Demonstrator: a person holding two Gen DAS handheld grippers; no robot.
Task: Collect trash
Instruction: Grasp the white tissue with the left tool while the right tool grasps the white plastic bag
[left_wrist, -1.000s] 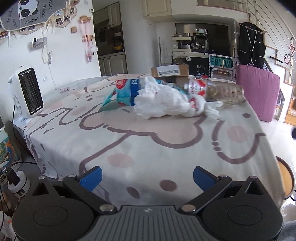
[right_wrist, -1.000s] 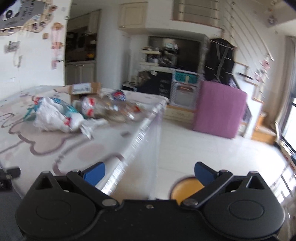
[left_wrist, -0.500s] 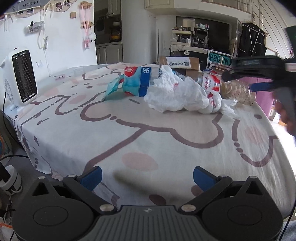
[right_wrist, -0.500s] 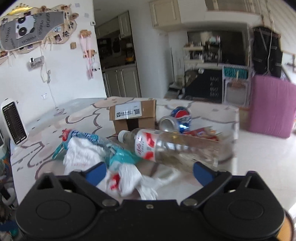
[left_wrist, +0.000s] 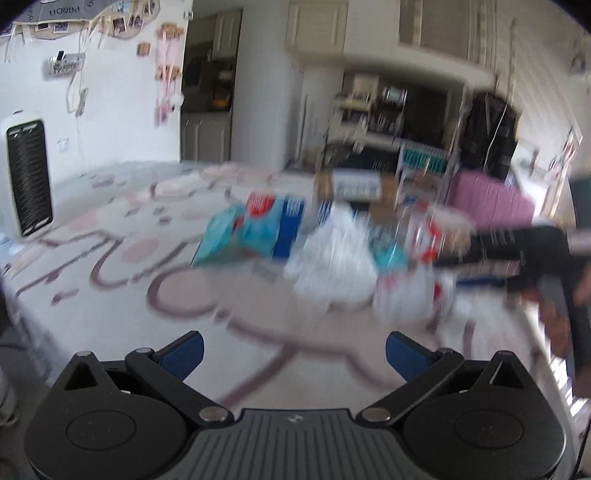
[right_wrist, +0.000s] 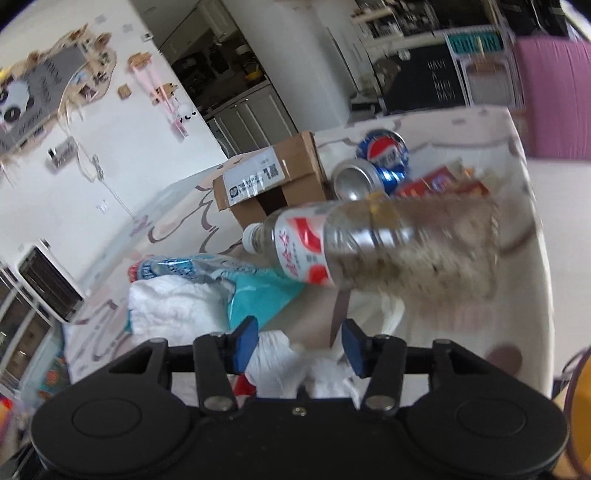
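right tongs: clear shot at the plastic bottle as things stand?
Probably yes. The right tongs sit just short of the plastic bottle, jaws partly open with nothing between them. White tissue lies under the tips, but nothing covers the bottle's near side.

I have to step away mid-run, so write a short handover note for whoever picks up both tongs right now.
Left tongs: open, empty, hovering over the near tablecloth.
Right tongs: partly closed, over the white crumpled plastic bag; no firm grasp visible.
Trash pile on the table: clear plastic bottle on its side, Pepsi can, blue tissue wrapper, red packet, cardboard box.
Done: nothing collected.
Left: every item; no bin visible.
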